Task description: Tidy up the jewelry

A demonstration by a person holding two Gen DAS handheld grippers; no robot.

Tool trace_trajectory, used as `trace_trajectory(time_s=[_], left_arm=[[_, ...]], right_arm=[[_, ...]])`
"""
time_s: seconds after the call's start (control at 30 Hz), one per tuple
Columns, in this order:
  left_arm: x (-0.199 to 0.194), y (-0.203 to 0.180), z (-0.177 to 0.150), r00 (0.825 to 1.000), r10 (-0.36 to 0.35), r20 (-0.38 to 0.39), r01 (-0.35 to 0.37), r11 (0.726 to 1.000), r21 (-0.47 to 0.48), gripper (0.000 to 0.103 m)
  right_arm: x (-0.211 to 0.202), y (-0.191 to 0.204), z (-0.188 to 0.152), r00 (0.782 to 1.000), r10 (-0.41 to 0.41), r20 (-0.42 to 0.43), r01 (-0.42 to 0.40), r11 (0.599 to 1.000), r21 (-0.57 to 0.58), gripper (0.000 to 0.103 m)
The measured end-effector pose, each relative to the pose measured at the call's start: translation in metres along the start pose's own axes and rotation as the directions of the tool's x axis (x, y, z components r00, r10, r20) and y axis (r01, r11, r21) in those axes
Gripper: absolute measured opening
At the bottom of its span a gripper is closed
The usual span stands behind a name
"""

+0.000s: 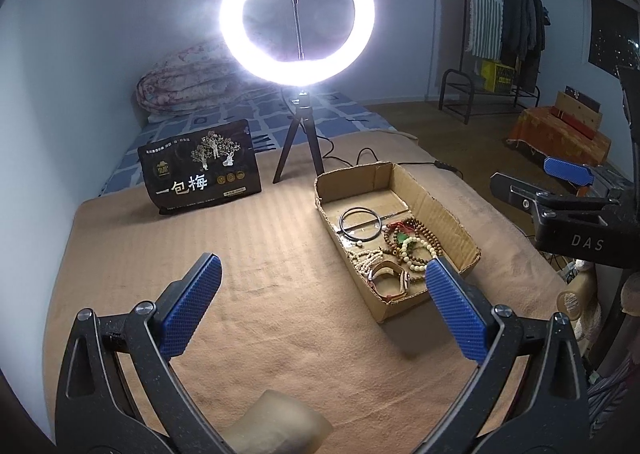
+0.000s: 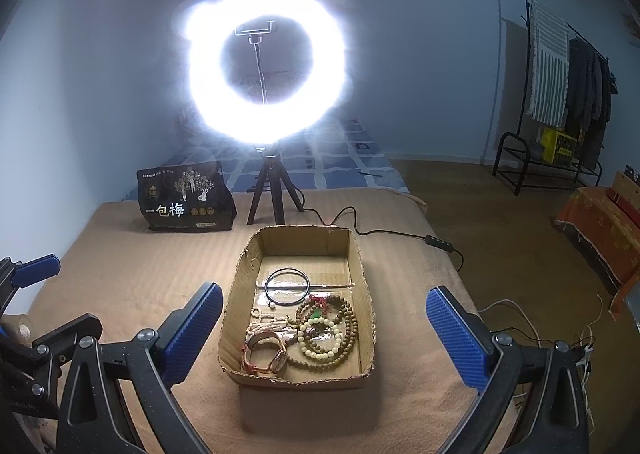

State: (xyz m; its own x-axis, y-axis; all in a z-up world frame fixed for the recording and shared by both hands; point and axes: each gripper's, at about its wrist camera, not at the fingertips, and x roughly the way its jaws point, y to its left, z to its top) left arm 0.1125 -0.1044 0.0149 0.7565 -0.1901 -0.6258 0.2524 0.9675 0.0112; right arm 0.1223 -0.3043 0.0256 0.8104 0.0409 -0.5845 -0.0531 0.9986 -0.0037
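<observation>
Left gripper [image 1: 322,306] and right gripper [image 2: 324,328] both spread wide, empty, above the tan blanket [image 2: 160,274]. Jewelry sits piled at the near end of the cardboard box [image 2: 362,266]: wristwatch [image 2: 268,354], cream bracelet [image 2: 322,338], brown bead strand [image 2: 352,318], black bangle [image 2: 288,282]. Likely all collected; if sorting, pinch one piece, lift straight up to avoid tangles.

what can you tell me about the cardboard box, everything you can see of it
The cardboard box is a shallow, open-topped brown tray with rough, torn edges and shiny tape across its floor. It rests flat on the tan blanket, in front of the ring light's tripod. The far half is bare; inside lie a dark bangle, bead bracelets and a watch. Neither gripper touches it.
</observation>
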Motion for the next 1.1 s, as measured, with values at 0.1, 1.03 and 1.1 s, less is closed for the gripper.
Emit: trace_trajectory(time_s=[0.1, 1.03, 1.1], left_arm=[[0.0, -0.0002, -0.0003, 1.0, 0.001, 0.0, -0.001, 1.0, -0.001, 0.103], [-0.0046, -0.0088, -0.0049, 1.0, -0.02, -0.015, 0.02, 1.0, 0.018, 0.103], [-0.0044, -0.0091, -0.0051, 1.0, -0.01, -0.014, 0.011, 1.0, 0.02, 0.103]], right_arm=[[0.0006, 0.0003, 0.0, 1.0, -0.001, -0.002, 0.001, 1.0, -0.002, 0.103], [0.0022, 0.0025, -0.0018, 1.0, -0.001, -0.005, 0.001, 1.0, -0.005, 0.103], [0.0025, 0.0024, -0.0019, 1.0, -0.002, -0.006, 0.002, 1.0, -0.007, 0.103]])
